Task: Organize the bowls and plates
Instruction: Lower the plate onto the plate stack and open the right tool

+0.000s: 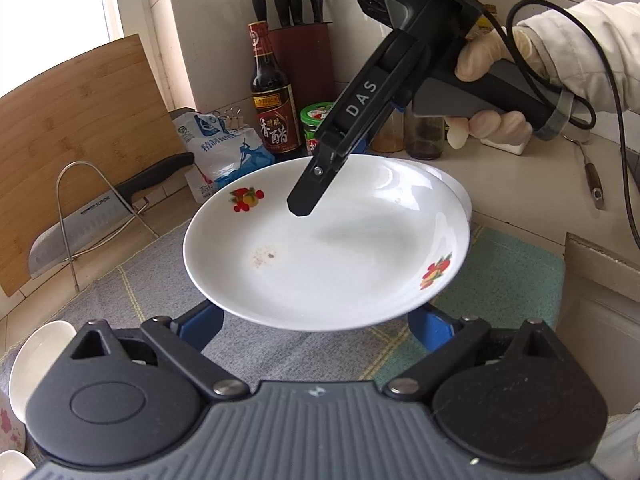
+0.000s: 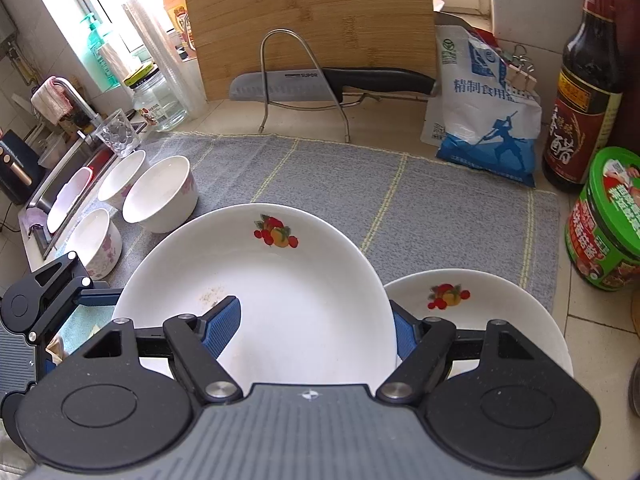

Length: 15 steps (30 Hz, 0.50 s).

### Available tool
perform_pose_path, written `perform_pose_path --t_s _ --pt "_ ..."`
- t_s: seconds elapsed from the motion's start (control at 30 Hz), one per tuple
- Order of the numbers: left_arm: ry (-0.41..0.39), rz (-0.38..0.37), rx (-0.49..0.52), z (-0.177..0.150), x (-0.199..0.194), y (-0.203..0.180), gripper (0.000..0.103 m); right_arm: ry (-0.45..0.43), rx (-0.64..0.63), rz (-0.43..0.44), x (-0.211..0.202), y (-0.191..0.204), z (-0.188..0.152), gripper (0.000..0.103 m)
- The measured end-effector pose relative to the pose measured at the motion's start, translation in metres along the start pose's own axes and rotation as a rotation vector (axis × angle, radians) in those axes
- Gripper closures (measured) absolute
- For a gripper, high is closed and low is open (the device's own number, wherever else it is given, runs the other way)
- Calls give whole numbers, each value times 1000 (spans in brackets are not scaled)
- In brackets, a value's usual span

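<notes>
left wrist view:
- plate: we see a white fruit-print plate (image 1: 326, 248) held above the grey mat (image 1: 256, 344), its near rim over our left gripper (image 1: 320, 326)
- left gripper: blue pads reach under the rim from both sides; contact hidden, so we cannot tell grip state
- right gripper: the right gripper (image 1: 316, 188) comes in from the far side, one finger inside the plate, clamped on the far rim; gloved hand (image 1: 488, 92) on the handle
- second plate: edge of a second plate (image 1: 456, 188) shows behind the first

right wrist view:
- right gripper: we read the right gripper (image 2: 316, 332) at a narrow gap, holding the plate (image 2: 260, 292) by its rim
- second plate: the other one (image 2: 480, 312) sits lower right, overlapped by the held plate
- bowls: four bowls (image 2: 162, 194) grouped at the mat's left edge near the sink
</notes>
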<state>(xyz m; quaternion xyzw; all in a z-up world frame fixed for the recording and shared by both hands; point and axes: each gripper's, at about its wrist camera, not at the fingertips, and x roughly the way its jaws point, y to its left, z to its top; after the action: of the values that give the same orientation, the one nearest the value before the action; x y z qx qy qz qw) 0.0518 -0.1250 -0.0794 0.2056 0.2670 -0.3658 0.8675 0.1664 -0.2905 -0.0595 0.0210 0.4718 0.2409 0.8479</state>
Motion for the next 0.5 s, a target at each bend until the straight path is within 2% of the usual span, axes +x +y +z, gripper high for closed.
perform_pose_path --t_s 0.17,0.5 --pt "7 -42 13 6 18 -15 5 -10 44 -30 -12 -19 -14 22" --pt "13 -90 37 11 43 -14 5 -5 97 -76 -24 -47 -34 22"
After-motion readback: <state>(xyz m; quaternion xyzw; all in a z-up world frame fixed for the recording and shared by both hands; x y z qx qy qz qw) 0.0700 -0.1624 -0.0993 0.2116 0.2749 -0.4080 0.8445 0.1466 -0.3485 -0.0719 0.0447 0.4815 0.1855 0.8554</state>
